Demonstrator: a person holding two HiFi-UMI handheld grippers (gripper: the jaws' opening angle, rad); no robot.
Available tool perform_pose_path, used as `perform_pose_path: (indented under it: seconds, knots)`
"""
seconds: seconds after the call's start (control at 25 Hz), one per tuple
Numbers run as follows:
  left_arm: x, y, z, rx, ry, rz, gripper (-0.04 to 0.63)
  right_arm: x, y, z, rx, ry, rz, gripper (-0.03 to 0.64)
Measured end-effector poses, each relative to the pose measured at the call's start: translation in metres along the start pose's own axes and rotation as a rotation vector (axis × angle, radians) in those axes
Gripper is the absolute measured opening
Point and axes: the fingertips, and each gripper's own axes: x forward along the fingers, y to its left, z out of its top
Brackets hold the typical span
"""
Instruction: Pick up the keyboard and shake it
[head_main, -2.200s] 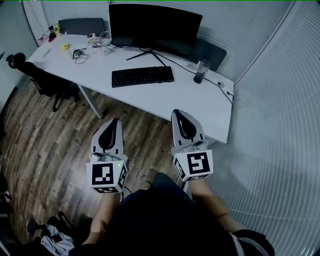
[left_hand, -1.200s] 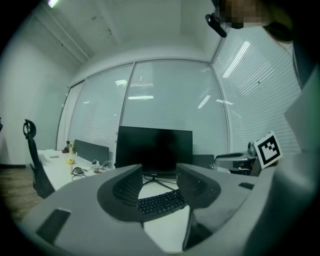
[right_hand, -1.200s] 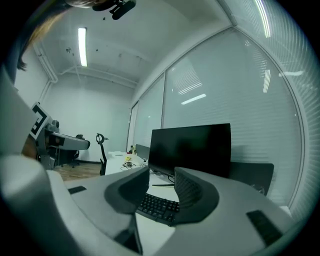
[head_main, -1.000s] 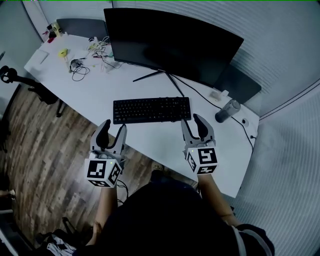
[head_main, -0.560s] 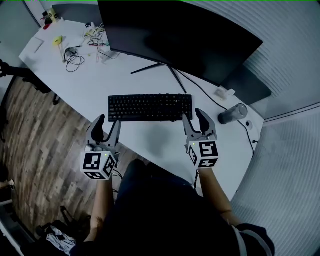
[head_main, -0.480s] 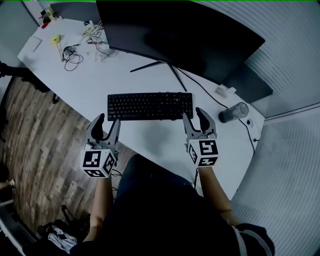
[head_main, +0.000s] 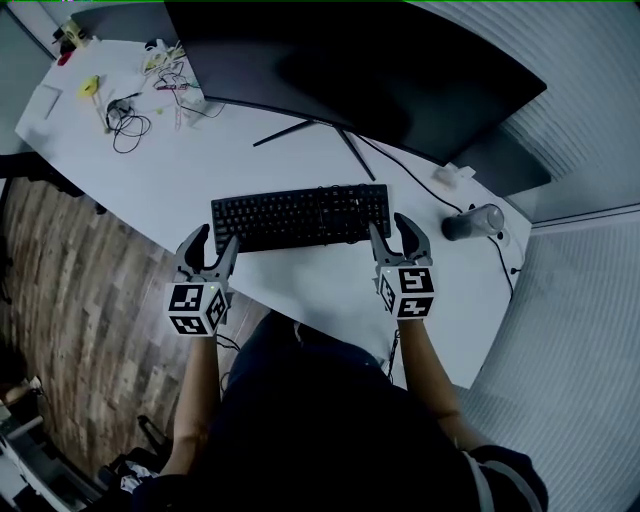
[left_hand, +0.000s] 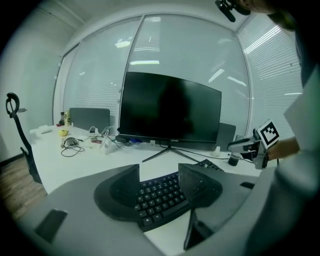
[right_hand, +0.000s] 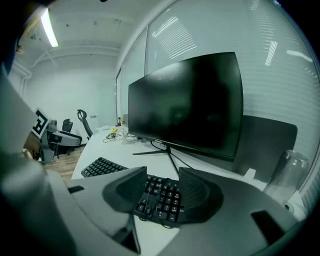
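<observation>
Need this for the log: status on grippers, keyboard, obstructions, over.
Both open, jaws just opening wider: left gripper at keyboard left end, right gripper at right end, no grip. Keyboard flat on desk. Path clear; bottle off right.

White desk (head_main: 235, 150) stands on wood-plank floor (head_main: 80, 260) beside blind-covered glass walls (head_main: 590, 130)

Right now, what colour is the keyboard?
Black keyboard, clearest against the white desk in the head view.

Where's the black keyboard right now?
In the head view the keyboard lies on the white desk, just in front of the monitor and left of the bottle.
</observation>
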Motion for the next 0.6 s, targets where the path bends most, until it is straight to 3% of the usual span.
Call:
perform_pose_path:
  seconds: [0.6]
  knots:
    - [0.083,0.058,-0.069,-0.068,0.261,-0.070,0.317,0.040,-0.031,-0.083,0.070,0.277,-0.047,0.230]
